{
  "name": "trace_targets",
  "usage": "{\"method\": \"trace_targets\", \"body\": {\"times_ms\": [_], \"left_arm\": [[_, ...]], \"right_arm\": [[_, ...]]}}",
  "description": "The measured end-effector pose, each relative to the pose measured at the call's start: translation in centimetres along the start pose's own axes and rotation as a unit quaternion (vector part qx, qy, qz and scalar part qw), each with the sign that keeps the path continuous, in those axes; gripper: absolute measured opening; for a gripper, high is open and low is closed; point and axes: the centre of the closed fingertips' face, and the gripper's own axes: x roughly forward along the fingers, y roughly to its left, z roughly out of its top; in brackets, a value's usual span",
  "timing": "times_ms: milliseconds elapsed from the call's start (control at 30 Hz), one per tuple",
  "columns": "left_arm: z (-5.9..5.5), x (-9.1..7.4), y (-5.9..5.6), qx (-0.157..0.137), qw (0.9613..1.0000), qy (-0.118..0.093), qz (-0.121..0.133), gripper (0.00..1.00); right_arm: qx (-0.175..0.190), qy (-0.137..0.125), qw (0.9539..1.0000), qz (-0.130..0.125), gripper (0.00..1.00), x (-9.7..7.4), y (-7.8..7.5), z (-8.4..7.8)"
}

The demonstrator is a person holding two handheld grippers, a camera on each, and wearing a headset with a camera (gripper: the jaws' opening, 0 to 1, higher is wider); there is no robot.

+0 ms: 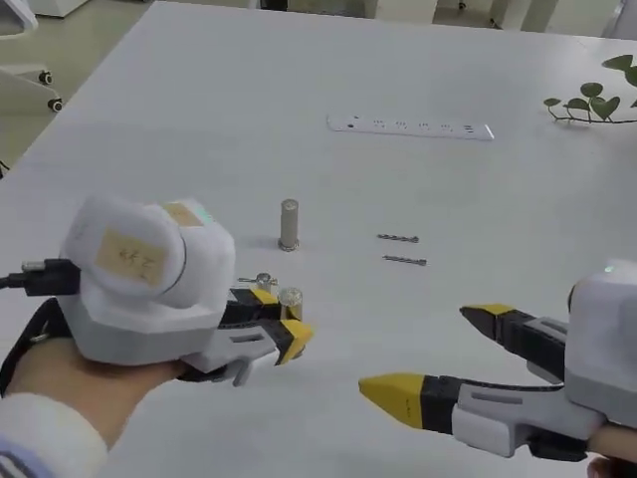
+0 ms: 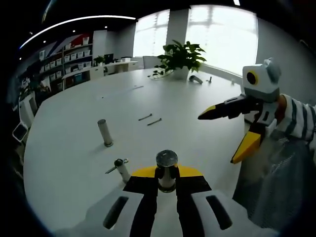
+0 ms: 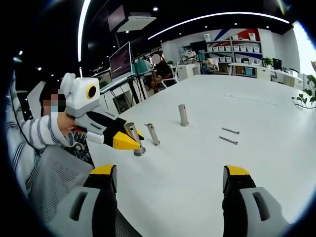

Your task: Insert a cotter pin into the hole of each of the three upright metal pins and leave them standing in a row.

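Closest in, the left gripper (image 1: 282,317) has its yellow-tipped jaws closed tight on the shaft of an upright metal pin (image 1: 291,298), just below the round head. In the right gripper view this held pin (image 3: 133,138) leans a little, with its foot at the surface of the white table (image 1: 199,119). Just beside it, on the far left side in the head view, stands a second pin (image 1: 265,282). One fitted cotter pin (image 1: 249,281) sticks out sideways from near its top, and the left gripper view shows this too (image 2: 114,168). Farther back a third pin (image 1: 289,224) stands upright and apart from the other two, and I cannot tell from these views whether its hole is filled. To its right two loose cotter pins (image 1: 398,238) (image 1: 405,261) lie flat on the table, near each other and roughly parallel. Low on the right, the right gripper (image 1: 433,354) hovers above the table with its jaws spread wide and nothing between them, well apart from the pins; its own view shows both yellow tips far apart. Beyond the pins a white power strip (image 1: 410,126) lies on the table, and a leafy plant (image 1: 592,100) shows at the far right edge.
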Motion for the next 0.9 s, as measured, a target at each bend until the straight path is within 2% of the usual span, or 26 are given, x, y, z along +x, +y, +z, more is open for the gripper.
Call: {"method": "trace_targets", "body": {"times_ms": [200, 333, 533, 800, 833, 900], "left_arm": [[-0.8, 1.0, 0.2, 0.012, 0.9996, 0.019, 0.017, 0.09], [-1.5, 1.5, -0.1, 0.003, 0.9996, 0.027, 0.012, 0.09], [-2.3, 2.2, -0.5, 0.013, 0.9988, 0.047, 0.008, 0.09], [-2.6, 2.7, -1.0, 0.015, 0.9986, 0.050, -0.001, 0.09], [-2.6, 2.7, -1.0, 0.025, 0.9985, 0.048, -0.003, 0.09], [-2.6, 2.7, -0.9, 0.026, 0.9984, 0.049, -0.002, 0.09]], "right_arm": [[0.000, 0.002, 1.0000, 0.002, 0.87, 0.1, 0.1, -0.2], [-0.001, 0.005, 1.0000, 0.002, 0.87, 0.2, 0.2, -0.3], [0.000, 0.008, 1.0000, 0.000, 0.87, 0.2, 0.1, -0.5], [0.000, 0.011, 0.9999, 0.002, 0.87, 0.3, 0.3, -0.7], [0.001, 0.011, 0.9999, 0.002, 0.87, 0.3, 0.3, -0.8], [0.000, 0.011, 0.9999, 0.003, 0.87, 0.3, 0.3, -0.8]]}}
